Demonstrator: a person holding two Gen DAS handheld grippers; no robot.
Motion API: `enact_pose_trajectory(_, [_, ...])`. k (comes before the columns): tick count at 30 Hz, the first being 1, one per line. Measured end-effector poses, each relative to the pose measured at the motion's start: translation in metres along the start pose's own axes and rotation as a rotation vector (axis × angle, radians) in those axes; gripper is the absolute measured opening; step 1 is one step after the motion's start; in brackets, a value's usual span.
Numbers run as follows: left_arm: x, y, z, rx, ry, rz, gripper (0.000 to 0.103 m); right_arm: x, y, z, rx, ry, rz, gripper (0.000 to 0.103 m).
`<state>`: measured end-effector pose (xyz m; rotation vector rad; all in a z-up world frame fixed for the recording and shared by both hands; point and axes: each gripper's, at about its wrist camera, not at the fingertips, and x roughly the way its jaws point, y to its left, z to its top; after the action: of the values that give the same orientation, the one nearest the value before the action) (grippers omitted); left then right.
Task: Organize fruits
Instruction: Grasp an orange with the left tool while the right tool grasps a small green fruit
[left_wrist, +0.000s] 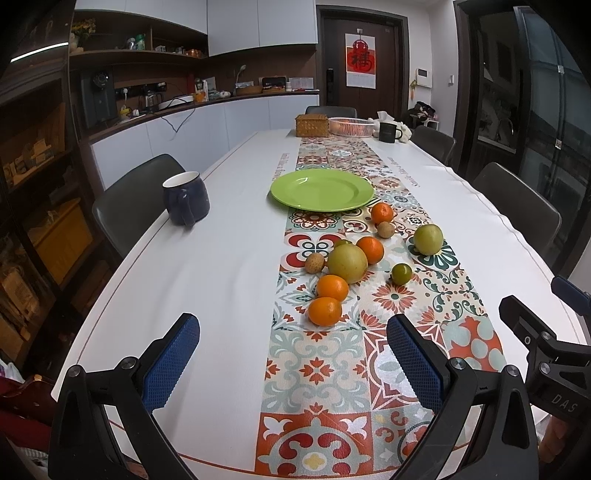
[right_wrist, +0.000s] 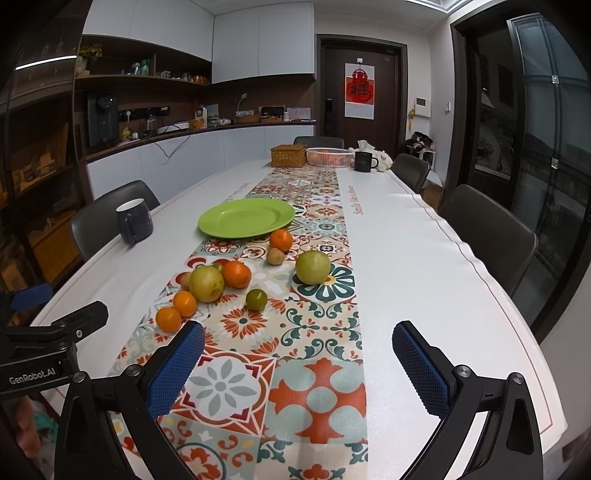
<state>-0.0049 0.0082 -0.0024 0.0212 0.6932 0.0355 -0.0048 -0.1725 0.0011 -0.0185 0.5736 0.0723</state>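
Observation:
Several fruits lie loose on the patterned table runner (left_wrist: 317, 369): small oranges (left_wrist: 325, 311), a large yellow-green fruit (left_wrist: 347, 263), a second one (left_wrist: 427, 239) to the right, a small green fruit (left_wrist: 401, 273) and brown longans (left_wrist: 314, 262). An empty green plate (left_wrist: 322, 190) sits beyond them. In the right wrist view the plate (right_wrist: 246, 218) and the fruits (right_wrist: 207, 283) lie ahead and to the left. My left gripper (left_wrist: 293, 332) is open and empty, just short of the nearest orange. My right gripper (right_wrist: 298, 339) is open and empty above the runner.
A dark blue mug (left_wrist: 185, 198) stands at the left of the white table (left_wrist: 207, 295). A wicker box (left_wrist: 312, 125), a pink basket (left_wrist: 351, 126) and a black mug (left_wrist: 388, 132) stand at the far end. Grey chairs (left_wrist: 517, 206) line both sides.

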Motion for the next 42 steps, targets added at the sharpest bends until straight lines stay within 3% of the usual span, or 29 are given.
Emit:
enact_pose_trajectory(10, [0.021,-0.005,0.007,0.006,0.047,0.026,0.103,0.025,0.005,0.002,-0.028,0.046,0.039,0.102])
enact_pose_trajectory(17, [0.046,-0.008,0.011,0.027,0.094,-0.003,0.102,0.054,0.011,0.007,-0.092,0.09,0.073,0.102])
enact_pose_trajectory(22, [0.068,-0.013,0.015,0.058,0.134,-0.024,0.089,0.081,0.018,0.012,-0.157,0.125,0.093,0.095])
enact_pose_trajectory(30, [0.104,-0.02,0.014,0.075,0.234,-0.084,0.064,0.121,0.026,0.015,-0.206,0.205,0.149,0.076])
enact_pose_trajectory(42, [0.129,-0.027,0.012,0.086,0.316,-0.152,0.042,0.164,0.035,0.019,-0.223,0.292,0.215,0.049])
